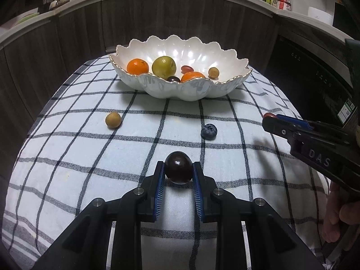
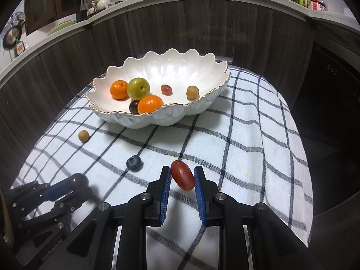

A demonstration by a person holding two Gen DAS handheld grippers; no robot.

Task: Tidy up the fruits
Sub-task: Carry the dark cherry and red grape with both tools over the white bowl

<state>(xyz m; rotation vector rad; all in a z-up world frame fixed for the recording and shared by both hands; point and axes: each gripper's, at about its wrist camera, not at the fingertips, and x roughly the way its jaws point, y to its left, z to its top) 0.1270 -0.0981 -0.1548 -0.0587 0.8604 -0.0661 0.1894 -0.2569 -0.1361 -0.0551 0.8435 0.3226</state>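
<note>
My left gripper (image 1: 178,171) is shut on a dark purple grape (image 1: 178,167), low over the checked cloth (image 1: 90,148). My right gripper (image 2: 181,176) is shut on an oblong red grape (image 2: 182,175) and shows at the right edge of the left wrist view, right gripper (image 1: 270,118). The white scalloped bowl (image 1: 220,87) at the far side holds two oranges, a green apple (image 1: 163,66), a red grape, a dark grape and a longan. Loose on the cloth lie a blueberry (image 1: 209,131) and a longan (image 1: 113,119). In the right wrist view the bowl (image 2: 171,117), blueberry (image 2: 134,163), loose longan (image 2: 83,136) and left gripper (image 2: 77,181) appear.
The small round table drops off on all sides. Dark wood cabinet fronts (image 1: 157,22) curve behind it, with a cluttered counter above. A dark appliance (image 1: 315,67) stands to the right. A hand (image 1: 339,216) holds the right tool.
</note>
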